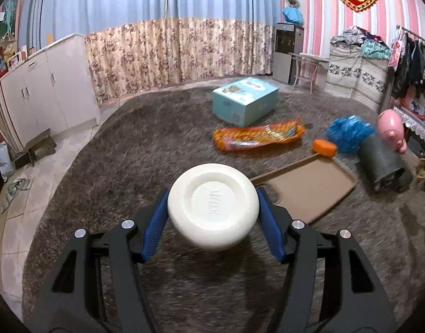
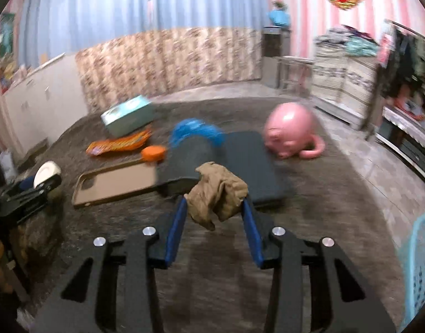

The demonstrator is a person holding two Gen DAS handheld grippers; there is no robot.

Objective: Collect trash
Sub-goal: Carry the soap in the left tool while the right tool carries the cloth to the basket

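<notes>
Left gripper [image 1: 213,208]: my blue pads clamp the white round container [image 1: 213,206] across its widest part, flat embossed face toward the camera, so it sits squarely and should not roll out. It hangs clear above the brown shag carpet [image 1: 145,144].

Right gripper [image 2: 214,208]: jaws pinch a crumpled brown paper wad [image 2: 216,194] by its middle (soft, so I judge a narrow grip is what holds it). It is also off the floor.

Both hands are loaded, so I read this as the carry-to-bin stage. A light blue basket [image 2: 419,266] shows at the lower right edge of the right view, probably the drop point.

Still lying on the carpet: orange snack wrapper [image 1: 258,136], orange block [image 1: 324,147], blue plastic bag [image 1: 348,133], teal carton [image 1: 244,101], flat brown tray [image 1: 309,188], dark cylinder [image 1: 381,163] on its side, pink piggy bank [image 1: 392,129] beside it.
</notes>
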